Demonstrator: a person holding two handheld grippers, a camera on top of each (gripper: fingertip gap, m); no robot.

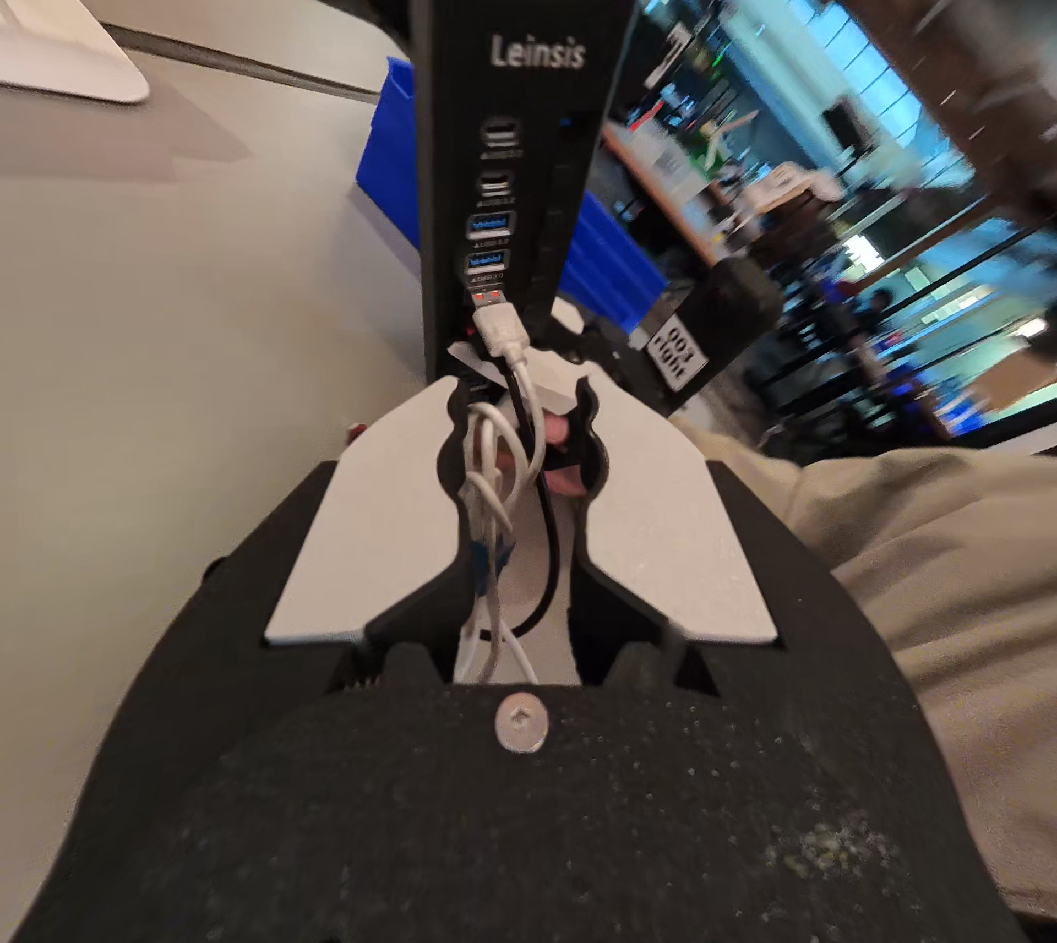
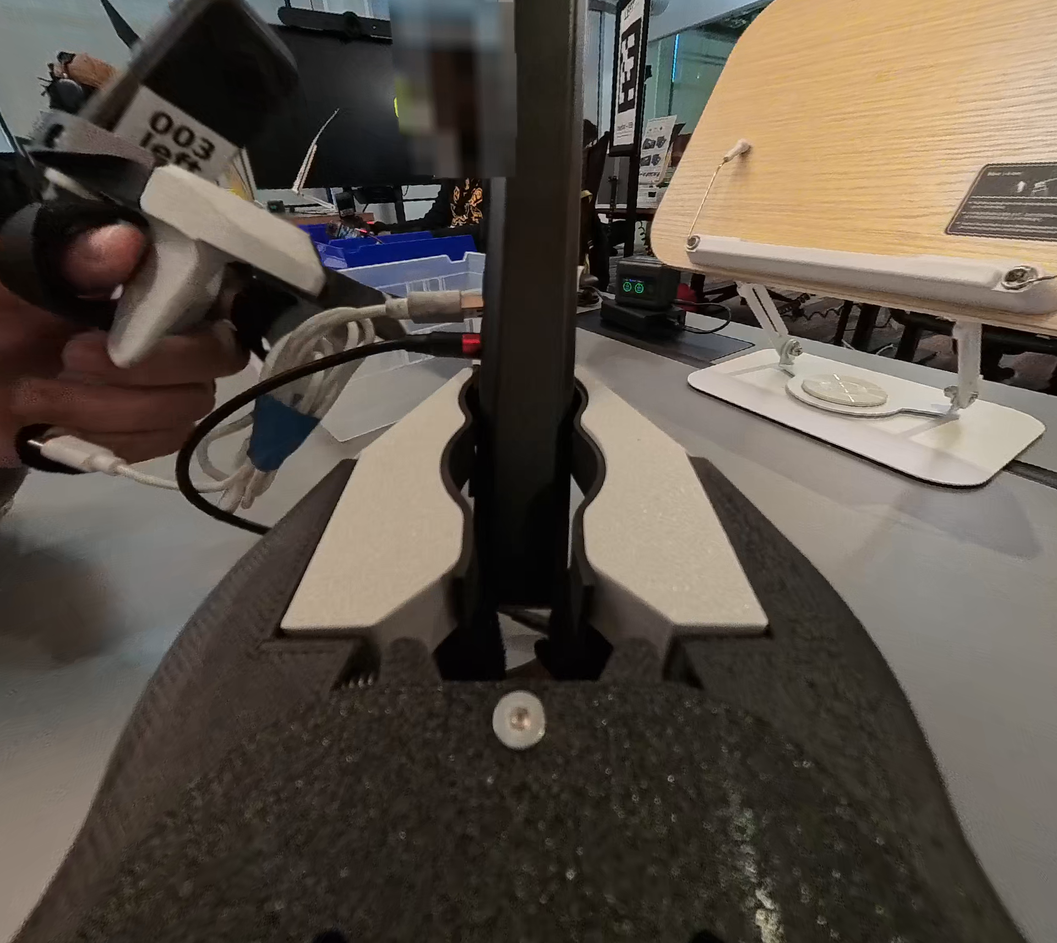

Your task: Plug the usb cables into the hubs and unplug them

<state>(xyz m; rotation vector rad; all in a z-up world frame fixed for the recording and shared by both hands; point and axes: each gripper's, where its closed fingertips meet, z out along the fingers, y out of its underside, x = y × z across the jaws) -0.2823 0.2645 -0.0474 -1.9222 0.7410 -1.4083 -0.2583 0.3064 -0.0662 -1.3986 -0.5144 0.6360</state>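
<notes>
The tall black rectangular USB hub (image 2: 535,252) stands upright above the grey table (image 2: 801,544), clamped between the jaws of the right gripper (image 2: 523,435), which are drawn in narrow against its lower body. The left gripper (image 1: 517,401) points at the hub's port face; whether its jaws pinch the white USB-A plug (image 1: 496,321) I cannot tell, as the bundled white cable (image 1: 492,486) and a black cable (image 1: 549,544) fill the gap between them. The white plug sits at a port just below two free blue ports, and looks tilted in the left wrist view, so pushing or pulling off-axis could jam it or bend the port. The hub is held only near its base, so sideways force could lever it askew. The dangling loops could snag and tug the black red-collared plug (image 2: 457,345) below.
</notes>
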